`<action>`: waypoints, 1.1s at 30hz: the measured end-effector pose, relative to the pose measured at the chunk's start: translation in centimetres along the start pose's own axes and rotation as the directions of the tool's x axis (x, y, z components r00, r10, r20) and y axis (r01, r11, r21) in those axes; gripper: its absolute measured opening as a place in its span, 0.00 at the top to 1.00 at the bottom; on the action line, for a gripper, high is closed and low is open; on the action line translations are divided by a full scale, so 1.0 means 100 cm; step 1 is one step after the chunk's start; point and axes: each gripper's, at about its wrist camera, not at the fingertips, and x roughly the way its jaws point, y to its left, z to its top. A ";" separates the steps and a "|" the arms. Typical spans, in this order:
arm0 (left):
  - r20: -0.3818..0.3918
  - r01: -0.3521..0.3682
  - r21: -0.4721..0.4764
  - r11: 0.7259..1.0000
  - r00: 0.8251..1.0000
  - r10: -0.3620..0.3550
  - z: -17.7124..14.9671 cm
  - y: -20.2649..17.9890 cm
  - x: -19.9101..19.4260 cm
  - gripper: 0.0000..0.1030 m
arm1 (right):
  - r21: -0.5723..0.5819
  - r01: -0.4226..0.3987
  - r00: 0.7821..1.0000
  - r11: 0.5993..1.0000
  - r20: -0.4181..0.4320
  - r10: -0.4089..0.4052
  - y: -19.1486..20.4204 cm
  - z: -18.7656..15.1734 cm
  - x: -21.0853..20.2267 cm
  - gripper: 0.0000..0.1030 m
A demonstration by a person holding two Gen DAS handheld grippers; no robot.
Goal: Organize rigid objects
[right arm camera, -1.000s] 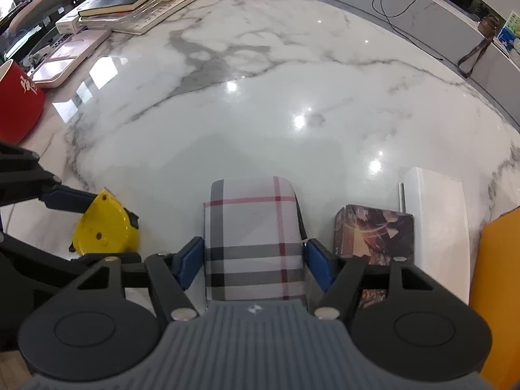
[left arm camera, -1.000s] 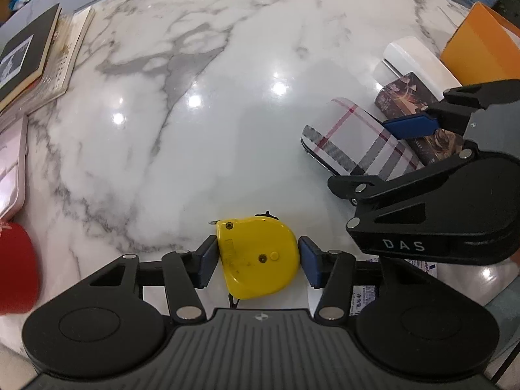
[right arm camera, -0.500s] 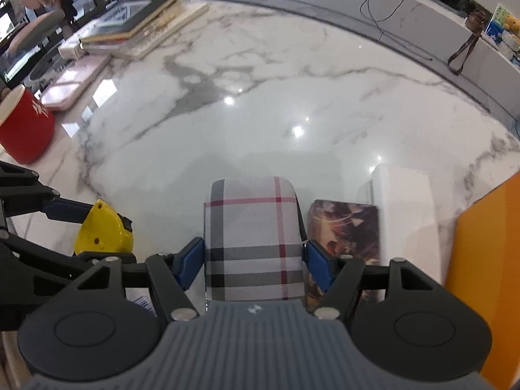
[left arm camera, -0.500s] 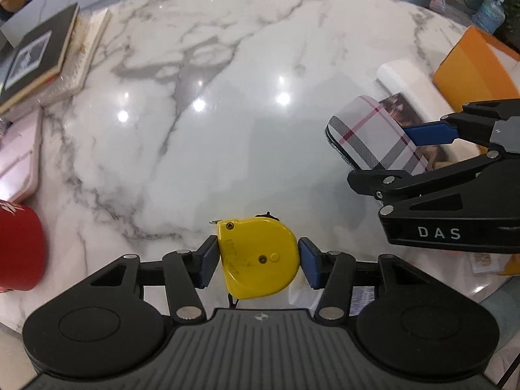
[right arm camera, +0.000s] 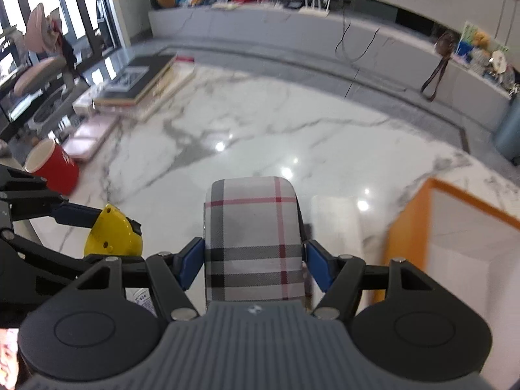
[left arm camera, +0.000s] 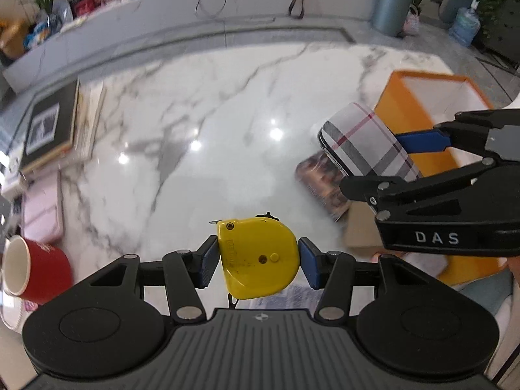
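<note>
Nearest, left claw (left arm camera: 256, 261) is clamped on a yellow tape measure (left arm camera: 258, 256), right claw (right arm camera: 255, 261) on a plaid glasses case (right arm camera: 253, 240), both held above the marble surface (left arm camera: 201, 123). Beyond lie a red mug (left arm camera: 35, 273), patterned box (left arm camera: 320, 185), orange bin (left arm camera: 432, 110) and stacked books (left arm camera: 52, 126).

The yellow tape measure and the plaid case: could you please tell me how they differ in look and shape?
The tape measure is plain yellow; the plaid case is grey with black and red stripes. The tape measure is short and rounded; the case is long and flat. The left gripper clamps the tape measure, the right gripper the case. Both are held above the marble table.
</note>
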 end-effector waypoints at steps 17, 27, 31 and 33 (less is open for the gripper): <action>0.136 0.102 0.163 0.981 0.983 -0.125 0.041 -0.124 -0.039 0.42 | 0.152 0.193 0.974 0.969 0.086 -0.207 -0.110 -0.047 -0.115 0.35; 0.088 0.147 0.323 0.935 0.979 -0.185 0.059 -0.199 0.006 0.42 | 0.296 0.214 0.977 0.931 -0.041 -0.211 -0.183 -0.079 -0.084 0.35; 0.093 0.110 0.400 0.910 0.983 -0.160 0.065 -0.217 0.026 0.42 | 0.360 0.178 0.984 0.916 -0.084 -0.158 -0.207 -0.089 -0.054 0.35; 0.092 0.102 0.425 0.900 0.984 -0.155 0.072 -0.219 0.036 0.42 | 0.396 0.157 0.987 0.905 -0.097 -0.128 -0.218 -0.090 -0.037 0.35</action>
